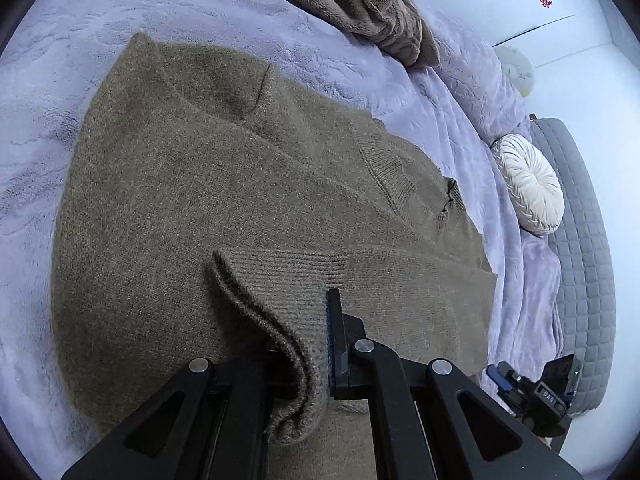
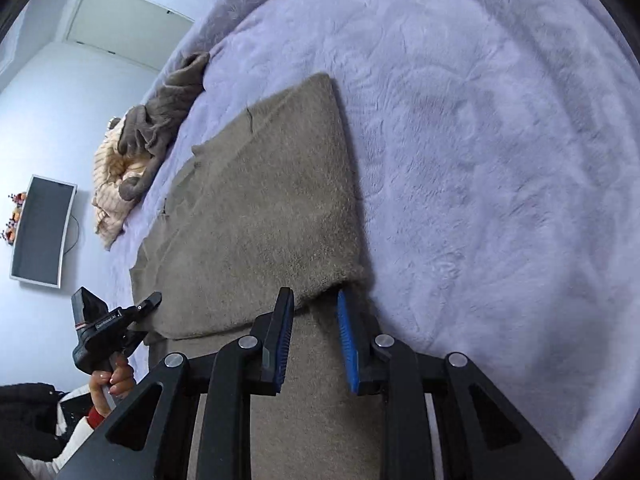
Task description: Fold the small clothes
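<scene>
An olive-brown knit sweater (image 1: 240,184) lies spread on a lavender plush blanket (image 1: 60,80). My left gripper (image 1: 308,340) is shut on the ribbed sleeve cuff (image 1: 280,292), held over the sweater's body. In the right wrist view the sweater (image 2: 260,200) lies partly folded. My right gripper (image 2: 314,320) is open, its blue-padded fingers (image 2: 346,336) either side of the sweater's near edge, not clamped. The left gripper also shows in the right wrist view (image 2: 150,302), held by a hand.
A brown fleece garment (image 1: 360,4) lies at the far side, with a cream ribbed garment (image 2: 110,184) beside it. A round white cushion (image 1: 528,184) and grey quilted mattress edge (image 1: 580,240) are at the right. A monitor (image 2: 40,228) hangs on the wall.
</scene>
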`<state>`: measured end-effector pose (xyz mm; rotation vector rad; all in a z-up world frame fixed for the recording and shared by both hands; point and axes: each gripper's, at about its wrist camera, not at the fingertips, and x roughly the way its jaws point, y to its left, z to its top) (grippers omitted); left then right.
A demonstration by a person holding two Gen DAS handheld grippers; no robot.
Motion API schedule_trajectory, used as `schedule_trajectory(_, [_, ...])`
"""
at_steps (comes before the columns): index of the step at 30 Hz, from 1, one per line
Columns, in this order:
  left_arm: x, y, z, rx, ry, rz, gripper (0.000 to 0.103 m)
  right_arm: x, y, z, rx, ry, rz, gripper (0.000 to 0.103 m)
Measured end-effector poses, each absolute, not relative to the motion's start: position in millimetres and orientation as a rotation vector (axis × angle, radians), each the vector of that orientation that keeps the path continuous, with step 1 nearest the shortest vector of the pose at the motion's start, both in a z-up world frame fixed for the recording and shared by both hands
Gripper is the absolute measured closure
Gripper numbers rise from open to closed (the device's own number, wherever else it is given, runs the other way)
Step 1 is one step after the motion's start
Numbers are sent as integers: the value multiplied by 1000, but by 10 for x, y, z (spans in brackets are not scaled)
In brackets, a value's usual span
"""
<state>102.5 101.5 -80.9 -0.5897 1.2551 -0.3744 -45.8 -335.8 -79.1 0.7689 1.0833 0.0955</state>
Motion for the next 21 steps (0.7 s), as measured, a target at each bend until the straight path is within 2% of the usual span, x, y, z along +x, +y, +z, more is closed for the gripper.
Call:
schedule_trajectory(2, [1027, 991, -791, -575, 1259, -368, 98, -414, -3458, -724, 782, 1045, 70, 59])
schedule_trajectory(5, [1023, 962, -760, -567, 1261, -357, 98, -113, -3568, -841, 830, 1085, 56, 59])
schedule_trajectory(7, [1016, 949, -713, -558, 1262, -348, 98, 141, -3543, -1066, 861, 1176, 97, 59])
schedule_trajectory(9, [979, 911, -613, -530, 1242, -354, 98, 156, -3517, -1191, 846, 1239, 101, 80])
schedule_trajectory(10, [965, 897, -577, -515, 1232, -358, 98, 207, -3466, -1155, 809, 1251, 111, 87])
schedule_trajectory(11, [945, 876, -542, -496, 1223, -360, 98, 228, -3399, -1051, 715, 1250, 110, 90])
schedule_trajectory(16, [912, 889, -649, -421, 1247, -302, 98, 231, -3215, -914, 401, 1284, 53, 91])
schedule_trajectory(21, [820, 1055, -551, -287, 1234, -228, 93, 207, -3252, -1021, 423, 1261, 33, 92])
